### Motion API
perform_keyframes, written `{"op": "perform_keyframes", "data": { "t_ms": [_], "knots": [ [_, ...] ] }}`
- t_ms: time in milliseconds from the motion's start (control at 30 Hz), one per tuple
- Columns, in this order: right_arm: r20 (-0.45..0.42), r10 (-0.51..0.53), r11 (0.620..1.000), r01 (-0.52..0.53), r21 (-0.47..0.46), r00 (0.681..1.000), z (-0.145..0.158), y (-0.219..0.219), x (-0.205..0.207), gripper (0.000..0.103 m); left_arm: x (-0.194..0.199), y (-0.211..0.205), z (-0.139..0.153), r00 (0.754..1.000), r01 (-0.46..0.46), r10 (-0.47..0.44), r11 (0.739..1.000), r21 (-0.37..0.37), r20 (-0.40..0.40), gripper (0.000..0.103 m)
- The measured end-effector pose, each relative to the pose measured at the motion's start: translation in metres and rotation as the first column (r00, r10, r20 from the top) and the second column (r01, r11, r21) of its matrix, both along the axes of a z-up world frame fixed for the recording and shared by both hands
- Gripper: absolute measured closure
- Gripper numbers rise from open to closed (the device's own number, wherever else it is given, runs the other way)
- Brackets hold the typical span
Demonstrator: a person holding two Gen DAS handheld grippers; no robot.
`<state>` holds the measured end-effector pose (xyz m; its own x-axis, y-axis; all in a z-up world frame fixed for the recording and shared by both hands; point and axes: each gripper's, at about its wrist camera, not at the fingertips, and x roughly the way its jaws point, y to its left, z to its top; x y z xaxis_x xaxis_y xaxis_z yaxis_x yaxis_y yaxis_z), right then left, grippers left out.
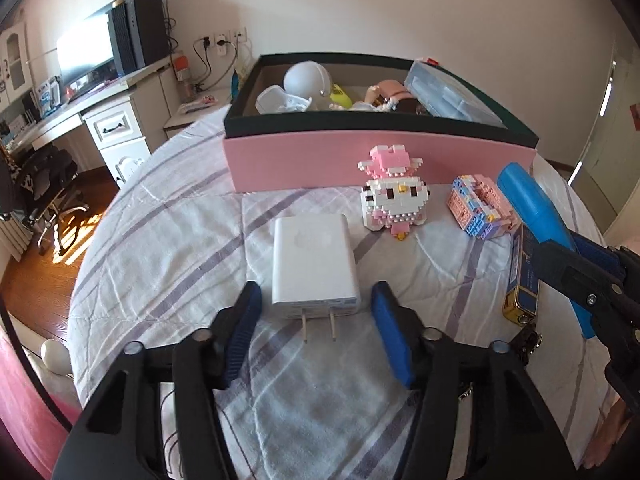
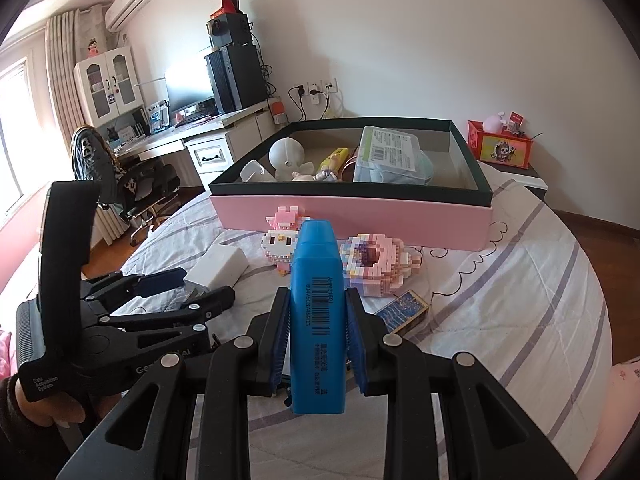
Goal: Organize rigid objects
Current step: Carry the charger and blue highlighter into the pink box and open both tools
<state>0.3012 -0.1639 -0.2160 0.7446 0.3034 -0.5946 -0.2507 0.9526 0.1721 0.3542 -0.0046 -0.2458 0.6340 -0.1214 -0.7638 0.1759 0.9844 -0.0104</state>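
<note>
The right gripper [image 2: 318, 344] is clamped on a blue highlighter [image 2: 317, 300], which hides part of the brick figure [image 2: 280, 240]; the left gripper [image 1: 316, 320] stands apart around a white charger [image 1: 312, 260].

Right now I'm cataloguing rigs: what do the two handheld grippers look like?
Both the left gripper and the right gripper have black plastic linkages with silver rivets and ribbed blue finger pads. The left's handle bears white "Data Acquisition System" lettering; a dark sleeve shows beside it.

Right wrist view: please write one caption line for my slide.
Right gripper holds a blue marker before the pink box on the bed.
</note>
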Motion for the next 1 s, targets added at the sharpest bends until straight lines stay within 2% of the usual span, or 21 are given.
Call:
{"op": "perform_keyframes", "data": {
  "t_ms": [167,333,567,833,1000],
  "knots": [
    [0.003,0.005,1.0,-0.005,-0.001,1.0,0.001,0.002,0.004,0.076,-0.007,-0.001,0.017,0.998,0.002,-0.001,1.0,-0.005,0.071,0.063],
    [0.038,0.007,1.0,-0.006,-0.014,0.999,0.015,0.002,0.009,0.076,-0.016,-0.007,0.051,0.987,0.046,-0.039,0.998,-0.046,0.157,0.063],
    [0.102,-0.033,0.998,0.038,-0.05,0.994,0.042,-0.008,0.036,0.076,0.014,-0.029,0.089,0.968,0.102,-0.093,0.995,-0.025,0.234,0.063],
    [0.067,-0.169,0.981,0.174,-0.085,0.983,0.04,-0.048,0.098,0.076,0.091,-0.053,0.077,0.985,0.11,-0.109,0.994,0.0,0.136,0.063],
    [0.035,-0.175,0.978,0.178,-0.105,0.984,0.033,-0.057,0.134,0.076,0.118,-0.055,0.062,0.992,0.077,-0.079,0.997,0.024,0.101,0.062]
  ]
}}
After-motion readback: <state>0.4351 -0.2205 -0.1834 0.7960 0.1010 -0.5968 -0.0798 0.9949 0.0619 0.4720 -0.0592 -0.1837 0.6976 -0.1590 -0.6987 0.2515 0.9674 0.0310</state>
